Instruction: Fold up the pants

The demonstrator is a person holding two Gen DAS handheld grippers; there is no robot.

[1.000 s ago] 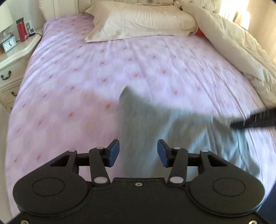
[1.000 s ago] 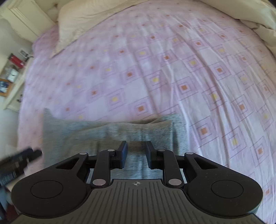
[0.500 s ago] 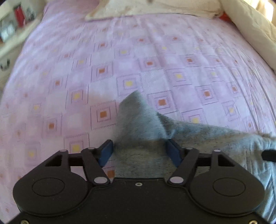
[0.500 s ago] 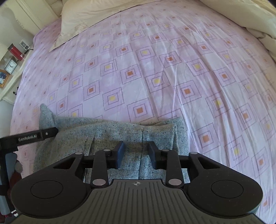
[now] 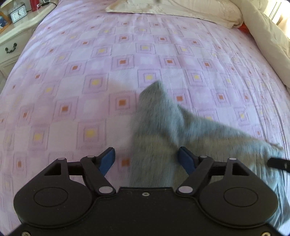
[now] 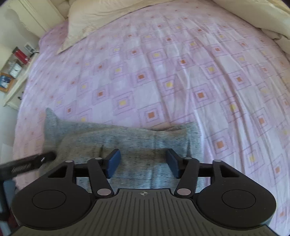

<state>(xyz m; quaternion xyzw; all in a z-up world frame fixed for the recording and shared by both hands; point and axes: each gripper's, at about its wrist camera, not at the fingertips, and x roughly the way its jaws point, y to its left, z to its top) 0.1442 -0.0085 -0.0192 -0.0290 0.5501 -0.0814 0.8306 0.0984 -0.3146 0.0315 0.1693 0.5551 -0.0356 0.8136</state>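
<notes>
Grey pants (image 5: 159, 116) lie folded into a band on the pink patterned bed sheet (image 5: 90, 72). One corner of the pants sticks up and is blurred in the left wrist view. My left gripper (image 5: 145, 151) hovers over that end, its jaws opening, with fabric between the blue pads but not pinched. In the right wrist view the pants (image 6: 126, 138) stretch across below my right gripper (image 6: 142, 153), whose jaws are opening wide above the cloth without pressing it. Each view catches the other gripper at its edge: the right gripper (image 5: 277, 163) and the left gripper (image 6: 27, 164).
A cream pillow (image 5: 172, 10) lies at the head of the bed and a bunched cream duvet (image 5: 268, 36) along the right side. A white nightstand (image 5: 16, 30) with a clock stands left of the bed; the nightstand (image 6: 12, 76) also shows in the right wrist view.
Both pairs of jaws have spread much wider and no longer pinch the cloth. The left gripper has come down closer to the bed; the right one has stayed in place.
</notes>
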